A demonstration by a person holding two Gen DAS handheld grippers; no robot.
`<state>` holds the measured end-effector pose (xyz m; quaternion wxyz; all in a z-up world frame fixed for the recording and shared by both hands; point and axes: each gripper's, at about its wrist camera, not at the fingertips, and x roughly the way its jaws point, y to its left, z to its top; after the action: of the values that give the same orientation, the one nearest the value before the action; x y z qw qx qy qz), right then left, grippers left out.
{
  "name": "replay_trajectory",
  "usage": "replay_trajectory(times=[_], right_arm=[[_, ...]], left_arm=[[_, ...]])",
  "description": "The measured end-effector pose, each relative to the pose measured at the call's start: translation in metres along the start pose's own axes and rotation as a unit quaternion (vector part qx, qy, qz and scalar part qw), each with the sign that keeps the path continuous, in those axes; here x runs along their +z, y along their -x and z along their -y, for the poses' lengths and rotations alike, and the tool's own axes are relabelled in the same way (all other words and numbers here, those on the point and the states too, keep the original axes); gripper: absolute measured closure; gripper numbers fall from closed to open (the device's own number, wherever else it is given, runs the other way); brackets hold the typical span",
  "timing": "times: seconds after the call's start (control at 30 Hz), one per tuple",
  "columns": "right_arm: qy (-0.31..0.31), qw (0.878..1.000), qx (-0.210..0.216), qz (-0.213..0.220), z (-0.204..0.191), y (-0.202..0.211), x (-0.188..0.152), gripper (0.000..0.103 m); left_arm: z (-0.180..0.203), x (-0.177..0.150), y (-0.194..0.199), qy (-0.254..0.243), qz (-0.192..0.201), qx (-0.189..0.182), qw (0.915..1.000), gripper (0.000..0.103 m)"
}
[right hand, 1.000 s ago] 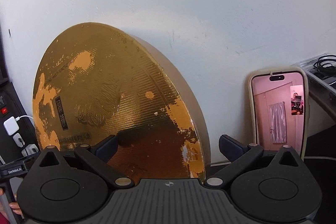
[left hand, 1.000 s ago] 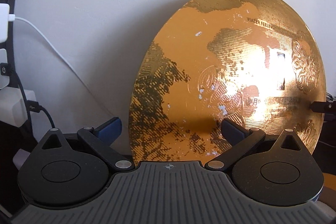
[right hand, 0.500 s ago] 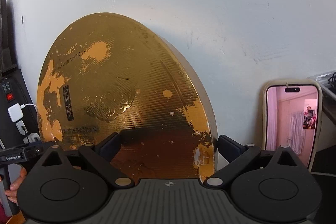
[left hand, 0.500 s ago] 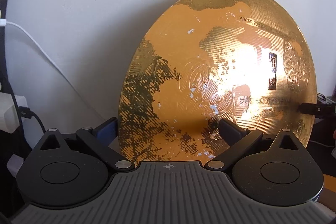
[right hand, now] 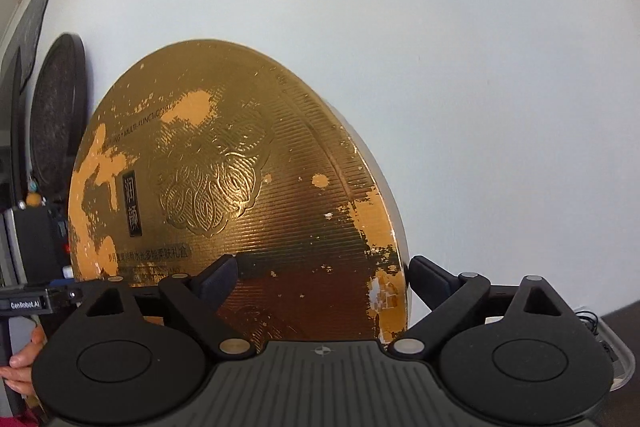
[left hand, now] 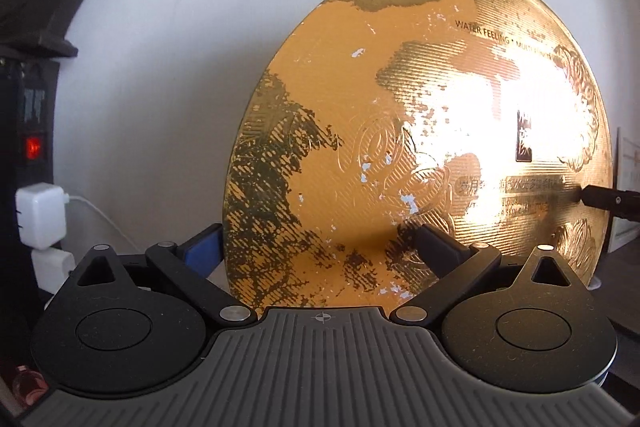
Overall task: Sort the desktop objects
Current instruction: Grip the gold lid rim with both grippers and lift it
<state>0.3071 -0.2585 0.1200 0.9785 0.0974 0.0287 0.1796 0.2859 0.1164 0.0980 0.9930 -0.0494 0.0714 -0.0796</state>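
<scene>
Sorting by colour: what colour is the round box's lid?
Gold round box, worn to orange patches; clearest in left wrist view.

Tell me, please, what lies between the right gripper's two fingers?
In the right wrist view, the right gripper straddles the round gold box's right edge; nothing else sits between its fingers.

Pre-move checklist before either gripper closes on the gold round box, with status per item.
1. Left gripper open: ok, jaws spread.
2. Right gripper open: ok, jaws spread.
3. Gold round box upright on its edge in front of the wall: ok.
4. Right jaws straddling the box's right rim: ok, one on each side.
5. Left jaws straddling the left rim: ok, one on each side.
6. Box touching the wall behind: cannot tell.
</scene>
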Motion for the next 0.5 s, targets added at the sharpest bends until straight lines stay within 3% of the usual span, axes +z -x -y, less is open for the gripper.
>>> replay_trajectory(times=[0.3,0.5], right_arm=[[0.005,0.998,-0.011,0.054,-0.01,0.076,0.016,0.012],[-0.014,0.999,-0.03,0.04,-0.014,0.097,0.011,0.012]], left_arm=[[0.04,0.033,0.097,-0.006,0.048,-0.025,0.9985,0.003],[0.059,0.024,0.149,-0.004,0.043,-0.035,0.9984,0.003]])
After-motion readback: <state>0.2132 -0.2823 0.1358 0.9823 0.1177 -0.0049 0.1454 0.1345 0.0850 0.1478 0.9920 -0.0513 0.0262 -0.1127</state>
